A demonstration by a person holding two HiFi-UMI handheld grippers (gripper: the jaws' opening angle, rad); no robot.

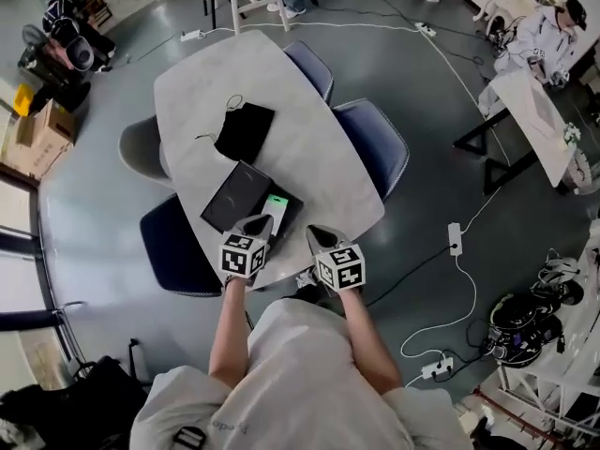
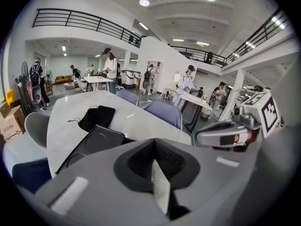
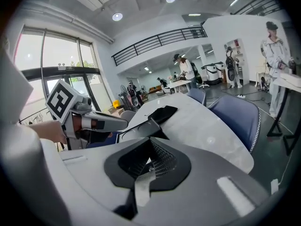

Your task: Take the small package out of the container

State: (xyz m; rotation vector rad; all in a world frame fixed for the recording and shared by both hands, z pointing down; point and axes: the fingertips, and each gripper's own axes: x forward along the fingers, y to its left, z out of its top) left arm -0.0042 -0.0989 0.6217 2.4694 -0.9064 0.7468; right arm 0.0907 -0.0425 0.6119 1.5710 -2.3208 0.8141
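Two grippers hang over the near end of the pale table [image 1: 211, 73], each with its jaws pressed together and nothing between them. The open black container [image 1: 293, 213] sits at that end, and the small package [image 1: 276, 202], pale green and white, lies inside it, the only thing visible in the box. The left gripper [image 1: 258, 222] points its tip at the container's near-left corner, just beside the package (whether it touches cannot be told from the head view). The right gripper [image 1: 319, 235] is to the container's right, a little nearer the person, clear of the box. A flat black lid [image 1: 234, 196] with round impressions lies against the container's left side, touching it. Beyond the container, further along the table, rests a black pouch [image 1: 245, 131] with a thin cord trailing from it, well apart from the box. Blue chairs [image 1: 375, 143] stand around the table on the container's far right.
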